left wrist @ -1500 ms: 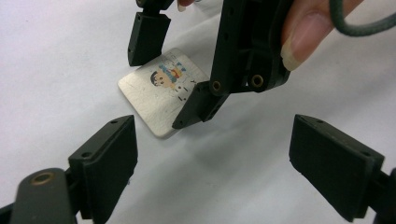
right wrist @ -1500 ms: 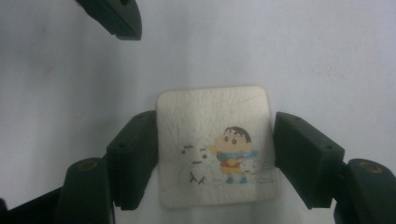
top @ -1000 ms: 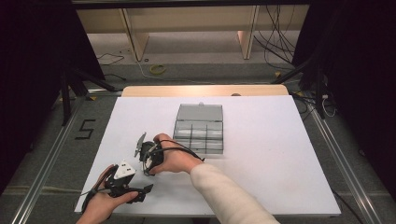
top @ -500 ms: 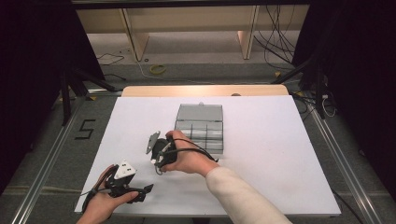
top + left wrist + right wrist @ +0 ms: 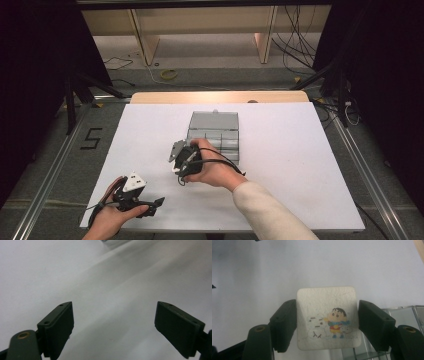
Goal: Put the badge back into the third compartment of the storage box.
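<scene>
Gripping the white square cartoon-printed tile (image 5: 328, 317) by opposite edges, your right gripper (image 5: 327, 326) holds it flat. It looks light and stiff. Your left gripper (image 5: 113, 327) sits wide, empty.

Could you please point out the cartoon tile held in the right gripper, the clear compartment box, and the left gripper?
cartoon tile (image 5: 327, 317): right gripper view, middle of its white face.
clear compartment box (image 5: 215, 121): high view, its open lid.
left gripper (image 5: 113, 325): left gripper view, midway between its open fingers.

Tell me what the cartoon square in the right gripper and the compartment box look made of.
Cartoon square: probably foam or rubbery sheet, matte; its white face is pebbled, with a printed picture. Compartment box: likely clear hard plastic, glossy; its walls are see-through in the right gripper view.
</scene>
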`<state>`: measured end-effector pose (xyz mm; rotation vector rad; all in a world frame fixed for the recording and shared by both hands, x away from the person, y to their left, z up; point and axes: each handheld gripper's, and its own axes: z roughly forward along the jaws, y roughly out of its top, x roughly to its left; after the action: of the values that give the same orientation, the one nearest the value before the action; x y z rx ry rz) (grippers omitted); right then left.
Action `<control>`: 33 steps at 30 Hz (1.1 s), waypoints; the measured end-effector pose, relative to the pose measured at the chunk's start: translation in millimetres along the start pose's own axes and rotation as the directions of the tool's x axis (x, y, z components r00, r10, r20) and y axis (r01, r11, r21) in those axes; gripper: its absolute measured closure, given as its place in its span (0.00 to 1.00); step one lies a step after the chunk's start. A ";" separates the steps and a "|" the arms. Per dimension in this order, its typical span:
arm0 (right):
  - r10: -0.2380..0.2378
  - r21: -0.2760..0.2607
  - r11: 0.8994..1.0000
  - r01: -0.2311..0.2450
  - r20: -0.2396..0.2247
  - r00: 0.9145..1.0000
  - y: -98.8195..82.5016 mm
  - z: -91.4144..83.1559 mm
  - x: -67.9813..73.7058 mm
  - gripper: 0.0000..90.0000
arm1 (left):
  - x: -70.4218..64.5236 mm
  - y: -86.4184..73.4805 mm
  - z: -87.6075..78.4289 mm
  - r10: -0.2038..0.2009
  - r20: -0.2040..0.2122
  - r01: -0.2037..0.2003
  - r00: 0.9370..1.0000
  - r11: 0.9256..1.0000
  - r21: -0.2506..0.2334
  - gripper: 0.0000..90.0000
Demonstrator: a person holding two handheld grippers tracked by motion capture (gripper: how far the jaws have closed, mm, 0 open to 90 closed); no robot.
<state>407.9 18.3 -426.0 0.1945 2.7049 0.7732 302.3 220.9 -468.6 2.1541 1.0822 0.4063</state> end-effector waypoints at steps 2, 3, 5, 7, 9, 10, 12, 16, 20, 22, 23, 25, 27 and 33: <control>0.003 0.001 1.000 -0.003 0.016 1.000 -5.7 -5.6 -3.8 0.38 | -0.3 0.1 -0.1 -0.003 0.001 0.003 1.000 1.000 0.000 0.17; 0.003 0.001 1.000 -0.003 0.016 1.000 -5.7 -5.6 -3.8 0.38 | -0.2 0.2 -0.1 0.000 -0.001 0.000 1.000 1.000 0.000 0.17; 0.011 -0.001 1.000 -0.011 0.029 1.000 -11.5 -11.9 -7.6 0.38 | -0.3 0.3 -0.1 0.000 0.000 0.000 1.000 1.000 0.000 0.17; 0.017 0.001 1.000 -0.017 0.039 0.999 -15.2 -15.9 -9.9 0.38 | -0.7 0.2 0.3 -0.006 -0.002 0.006 1.000 1.000 -0.005 0.17; 0.019 -0.001 1.000 -0.019 0.052 0.998 -19.0 -19.4 -12.7 0.38 | -0.6 0.3 0.2 -0.007 -0.002 0.007 1.000 1.000 -0.004 0.17; 0.018 0.003 1.000 -0.018 0.055 0.998 -20.7 -21.2 -14.3 0.38 | -0.7 0.3 0.3 -0.007 -0.002 0.007 1.000 1.000 -0.006 0.17; 0.023 0.004 1.000 -0.024 0.066 0.998 -24.1 -24.4 -16.9 0.38 | -0.9 0.5 0.6 -0.006 -0.001 0.006 1.000 1.000 -0.005 0.17; 0.029 0.008 1.000 -0.029 0.081 0.996 -28.3 -28.3 -20.1 0.38 | -0.6 0.6 0.4 0.000 0.000 0.000 1.000 1.000 0.001 0.17; 0.028 0.014 0.999 -0.029 0.095 0.995 -33.4 -33.1 -25.1 0.38 | -0.5 0.4 0.4 -0.005 0.000 0.005 1.000 1.000 -0.004 0.17; 0.029 0.021 0.999 -0.031 0.099 0.995 -36.5 -35.4 -27.8 0.38 | -0.6 0.5 0.4 -0.005 0.000 0.005 1.000 1.000 -0.004 0.17; 0.037 0.022 0.999 -0.040 0.107 0.994 -38.0 -36.3 -29.0 0.38 | -0.7 0.5 0.5 -0.005 0.000 0.005 1.000 1.000 -0.004 0.17; 0.034 0.029 0.999 -0.038 0.112 0.993 -40.7 -38.3 -31.9 0.38 | -0.5 0.5 0.3 -0.002 0.001 0.002 1.000 1.000 -0.001 0.17; 0.041 0.030 0.999 -0.045 0.124 0.991 -45.1 -41.2 -36.8 0.38 | -0.6 0.5 0.4 -0.003 0.001 0.003 1.000 1.000 -0.002 0.17; 0.044 0.046 0.998 -0.051 0.148 0.988 -52.9 -44.6 -45.2 0.38 | -0.7 0.5 0.7 -0.006 0.002 0.006 1.000 1.000 -0.003 0.17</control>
<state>433.0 -58.0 -406.5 0.3155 2.5902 0.6775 302.6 219.8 -468.7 2.1476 1.0857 0.4028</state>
